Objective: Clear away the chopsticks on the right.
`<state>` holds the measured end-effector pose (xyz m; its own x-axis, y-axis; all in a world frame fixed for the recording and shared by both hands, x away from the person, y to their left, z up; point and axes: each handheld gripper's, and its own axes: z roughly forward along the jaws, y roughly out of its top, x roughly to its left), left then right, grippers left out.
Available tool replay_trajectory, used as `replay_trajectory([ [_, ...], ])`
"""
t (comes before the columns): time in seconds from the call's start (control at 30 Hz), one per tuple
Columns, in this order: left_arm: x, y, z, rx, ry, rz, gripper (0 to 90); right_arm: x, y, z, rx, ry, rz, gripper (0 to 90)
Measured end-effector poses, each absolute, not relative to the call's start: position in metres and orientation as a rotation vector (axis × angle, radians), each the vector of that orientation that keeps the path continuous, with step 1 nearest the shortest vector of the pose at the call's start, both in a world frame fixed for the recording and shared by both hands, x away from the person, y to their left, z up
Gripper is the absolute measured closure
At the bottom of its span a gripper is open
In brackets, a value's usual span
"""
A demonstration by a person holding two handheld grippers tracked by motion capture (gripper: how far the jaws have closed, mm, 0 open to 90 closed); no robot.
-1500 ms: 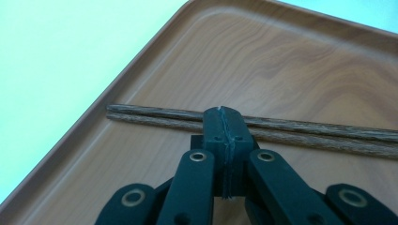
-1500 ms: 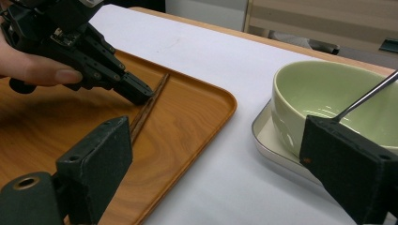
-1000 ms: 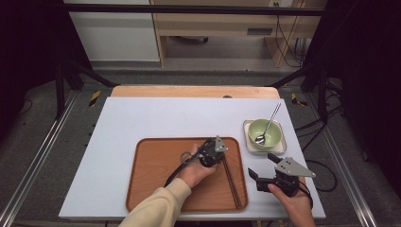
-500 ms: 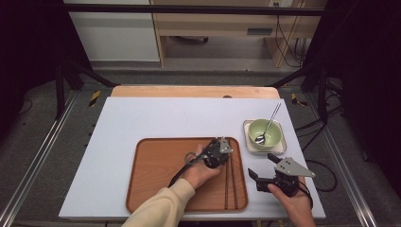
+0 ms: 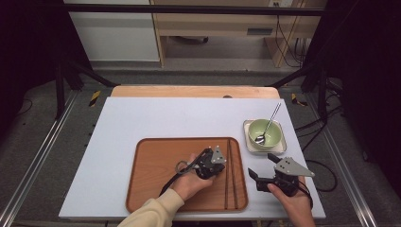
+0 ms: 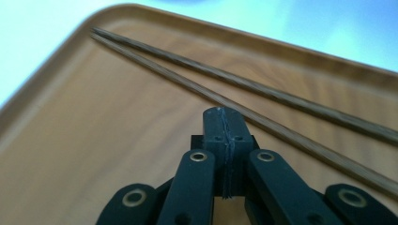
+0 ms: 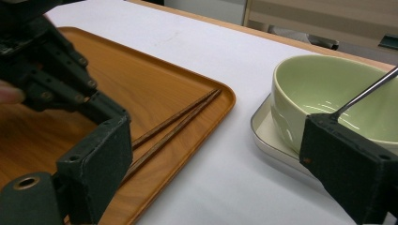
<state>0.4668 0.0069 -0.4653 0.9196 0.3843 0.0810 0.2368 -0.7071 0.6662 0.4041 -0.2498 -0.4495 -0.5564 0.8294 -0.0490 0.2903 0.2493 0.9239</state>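
The left gripper [image 5: 218, 166], jaws pressed together and empty, sits on the tray [image 5: 156, 189] just beside the chopsticks [image 5: 230, 175], which lie side by side along the tray's right edge. To pick them up, it should open first, straddle both sticks mid-length, then squeeze squarely. The right gripper [image 5: 259, 176] hovers wide open near the bowl [image 5: 265, 133]

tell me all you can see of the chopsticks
The chopsticks are a pair of thin, dark brown sticks with a wood-like grain. They lie flat and side by side, nearly parallel, along the right side of the tray, close to its rim, running from the far edge toward the near one. In the left gripper view their far ends almost meet near the tray's corner. The left gripper, jaws shut, sits just beside them; whether it touches them cannot be told.
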Motion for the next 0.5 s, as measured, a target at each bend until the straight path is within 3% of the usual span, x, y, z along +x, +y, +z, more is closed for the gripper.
replay_trajectory([
  [0.5, 0.441, -0.006, -0.469, 2.386, 0.364, 0.212, 89.9, 0.405, -0.252, -0.449, 1.027, 1.974, 1.292, 10.2],
])
